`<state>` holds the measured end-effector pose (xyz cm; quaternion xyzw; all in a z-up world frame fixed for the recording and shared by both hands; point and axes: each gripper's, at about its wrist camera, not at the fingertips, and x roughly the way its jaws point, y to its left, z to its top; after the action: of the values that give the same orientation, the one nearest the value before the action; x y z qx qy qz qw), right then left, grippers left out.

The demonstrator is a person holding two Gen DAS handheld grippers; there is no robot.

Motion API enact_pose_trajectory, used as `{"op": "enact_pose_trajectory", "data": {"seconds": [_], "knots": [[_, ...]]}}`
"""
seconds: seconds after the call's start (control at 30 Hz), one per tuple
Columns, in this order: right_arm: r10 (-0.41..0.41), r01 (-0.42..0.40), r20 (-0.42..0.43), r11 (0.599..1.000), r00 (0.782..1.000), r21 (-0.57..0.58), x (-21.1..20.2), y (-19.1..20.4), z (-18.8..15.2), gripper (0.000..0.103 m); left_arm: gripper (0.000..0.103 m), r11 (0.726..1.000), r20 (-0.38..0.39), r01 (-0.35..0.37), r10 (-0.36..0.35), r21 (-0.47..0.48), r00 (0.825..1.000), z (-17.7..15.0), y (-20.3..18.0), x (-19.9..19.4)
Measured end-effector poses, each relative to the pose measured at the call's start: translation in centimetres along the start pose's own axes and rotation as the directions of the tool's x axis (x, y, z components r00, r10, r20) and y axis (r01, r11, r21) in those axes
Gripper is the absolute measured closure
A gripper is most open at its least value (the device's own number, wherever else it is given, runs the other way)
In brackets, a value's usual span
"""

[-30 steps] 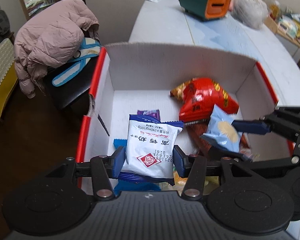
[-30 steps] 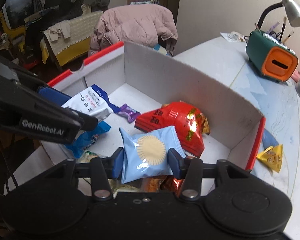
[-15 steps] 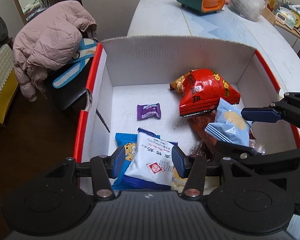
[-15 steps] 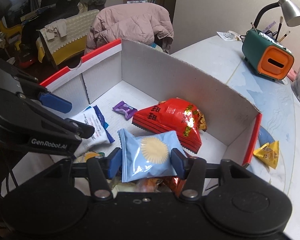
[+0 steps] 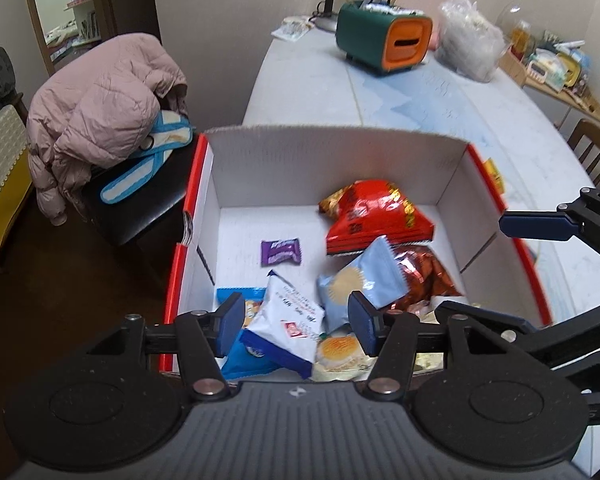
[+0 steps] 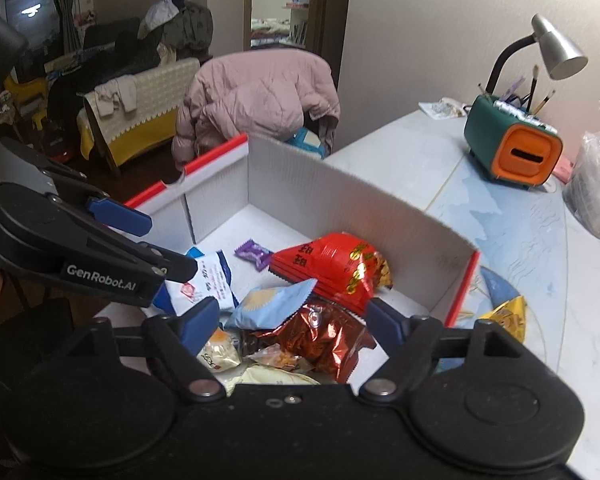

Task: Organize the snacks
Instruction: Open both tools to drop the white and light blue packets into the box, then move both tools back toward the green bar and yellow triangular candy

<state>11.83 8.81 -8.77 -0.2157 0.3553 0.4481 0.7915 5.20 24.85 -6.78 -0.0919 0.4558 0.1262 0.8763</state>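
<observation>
Black tongs (image 5: 296, 316), blue pads (image 5: 230, 322), silver screws, white GenRobot.AI lettering

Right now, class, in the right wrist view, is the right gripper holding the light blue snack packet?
No. The right gripper stands open, and the light blue snack packet lies loose in the box among other snacks.

1. Left gripper (image 5: 296, 322): jaws have just been opening. White milk-biscuit packet (image 5: 286, 322) is no longer clamped and lies in the box (image 5: 332, 160).
2. Right gripper (image 6: 292, 320): jaws have just been opening wide. Light-blue snack packet (image 6: 270, 306) released, now on the pile.
3. Both grippers have risen, so more of the table shows.
</observation>
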Motion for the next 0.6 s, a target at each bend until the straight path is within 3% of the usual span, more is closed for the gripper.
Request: {"op": "enact_pose_trajectory", "data": {"seconds": [0.17,0.37,0.6], "knots": [[-0.004,0.004,0.042,1.0,0.999,0.016,-2.2,-0.4,0.1,0.019,0.039,1.0,0.05,0.025,-0.025,0.0,0.998,0.2,-0.7,-1.7],[-0.005,0.002,0.087,1.0,0.996,0.028,-4.7,-1.0,-0.1,0.013,0.038,0.998,0.098,0.054,-0.055,0.012,0.994,0.3,-2.2,-3.4],[0.001,-0.01,0.151,0.998,0.989,0.063,-7.8,-2.8,-1.5,0.001,0.029,0.997,0.139,0.08,-0.082,0.024,0.987,0.3,-4.7,-4.6]]}}
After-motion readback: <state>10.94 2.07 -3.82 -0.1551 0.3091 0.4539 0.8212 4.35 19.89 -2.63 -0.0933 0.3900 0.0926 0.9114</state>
